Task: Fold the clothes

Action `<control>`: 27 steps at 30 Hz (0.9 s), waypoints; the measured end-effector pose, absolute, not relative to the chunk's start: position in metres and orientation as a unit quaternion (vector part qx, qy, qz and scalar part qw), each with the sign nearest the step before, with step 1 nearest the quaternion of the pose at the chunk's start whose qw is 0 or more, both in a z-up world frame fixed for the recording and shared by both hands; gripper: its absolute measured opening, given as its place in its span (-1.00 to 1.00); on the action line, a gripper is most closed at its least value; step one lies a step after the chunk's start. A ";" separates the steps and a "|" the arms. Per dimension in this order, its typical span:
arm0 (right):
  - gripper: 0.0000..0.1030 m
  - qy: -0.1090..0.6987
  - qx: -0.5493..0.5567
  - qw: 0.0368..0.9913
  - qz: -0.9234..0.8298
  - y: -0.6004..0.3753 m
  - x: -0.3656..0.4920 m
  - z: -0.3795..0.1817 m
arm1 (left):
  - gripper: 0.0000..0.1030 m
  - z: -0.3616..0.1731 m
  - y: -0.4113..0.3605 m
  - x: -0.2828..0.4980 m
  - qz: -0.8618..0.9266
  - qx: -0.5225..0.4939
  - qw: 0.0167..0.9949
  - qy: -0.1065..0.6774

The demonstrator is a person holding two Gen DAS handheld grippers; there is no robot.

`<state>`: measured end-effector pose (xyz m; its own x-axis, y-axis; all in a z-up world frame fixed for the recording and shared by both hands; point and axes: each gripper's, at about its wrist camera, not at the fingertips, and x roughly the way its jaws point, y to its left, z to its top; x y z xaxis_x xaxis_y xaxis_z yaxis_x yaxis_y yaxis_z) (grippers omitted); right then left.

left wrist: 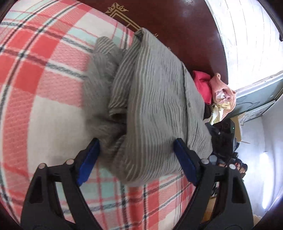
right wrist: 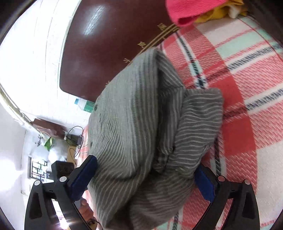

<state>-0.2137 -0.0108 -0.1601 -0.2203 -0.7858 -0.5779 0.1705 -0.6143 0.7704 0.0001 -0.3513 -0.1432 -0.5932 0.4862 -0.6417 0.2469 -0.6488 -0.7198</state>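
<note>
While both wrist views look down on the same grey striped shirt (left wrist: 150, 106) lying bunched on a pink plaid blanket (left wrist: 44, 70), each shows its own side of the room. The left wrist view takes in a heap of other clothes (left wrist: 217, 93), red, pink and yellow, at the right end of the dark brown headboard (left wrist: 176, 26), with dark clutter below it. The right wrist view shows the headboard's left end, a white wall, a window (right wrist: 38, 169) and cables beside the bed, plus a red cloth (right wrist: 187, 10) at the far top edge and part of a hand (right wrist: 86, 210) low down beside the shirt.

The left gripper (left wrist: 136, 146) has its jaws spread wide, the near end of the shirt lying between its blue pads (left wrist: 88, 161); the cloth brushes their tips but is not pinched. The right gripper (right wrist: 146, 169) is spread just as wide, with the shirt's near fold bulging between its pads (right wrist: 83, 175), loose and unclamped.
</note>
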 end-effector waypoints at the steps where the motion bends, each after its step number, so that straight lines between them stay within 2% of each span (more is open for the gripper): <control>1: 1.00 -0.286 0.529 0.331 -0.727 -0.013 -0.214 -0.160 | 0.67 -0.144 -0.351 -0.001 0.790 -0.443 0.075 -0.416; 3: 1.00 -0.273 0.525 0.336 -0.733 -0.018 -0.213 -0.159 | 0.67 -0.144 -0.351 -0.004 0.788 -0.441 0.075 -0.424; 4: 0.93 -0.266 0.523 0.339 -0.735 -0.020 -0.212 -0.158 | 0.52 -0.144 -0.350 -0.005 0.787 -0.440 0.073 -0.426; 5: 0.80 -0.259 0.522 0.341 -0.737 -0.023 -0.211 -0.158 | 0.25 -0.144 -0.350 -0.004 0.786 -0.440 0.071 -0.427; 7: -0.24 -0.250 0.525 0.351 -0.734 -0.028 -0.210 -0.160 | 0.05 -0.146 -0.350 -0.005 0.778 -0.441 0.074 -0.441; 11: -0.34 -0.263 0.526 0.361 -0.724 -0.032 -0.210 -0.161 | -0.22 -0.144 -0.353 -0.002 0.765 -0.438 0.080 -0.465; 13: -0.38 -0.291 0.519 0.371 -0.713 -0.029 -0.209 -0.158 | -0.25 -0.135 -0.355 0.001 0.768 -0.431 0.088 -0.465; 21: -0.42 -0.352 0.484 0.430 -0.676 -0.053 -0.190 -0.126 | -0.26 -0.065 -0.385 0.036 0.806 -0.382 0.097 -0.441; 27: -0.42 -0.329 0.466 0.496 -0.655 -0.136 -0.168 -0.089 | -0.26 -0.010 -0.441 0.106 0.847 -0.341 0.054 -0.405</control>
<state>-0.1684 -0.1361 -0.0885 -0.0741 -0.9561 -0.2837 0.3435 -0.2915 0.8928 0.1064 -0.4410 -0.0099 -0.7616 0.3678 -0.5335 0.1848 -0.6658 -0.7229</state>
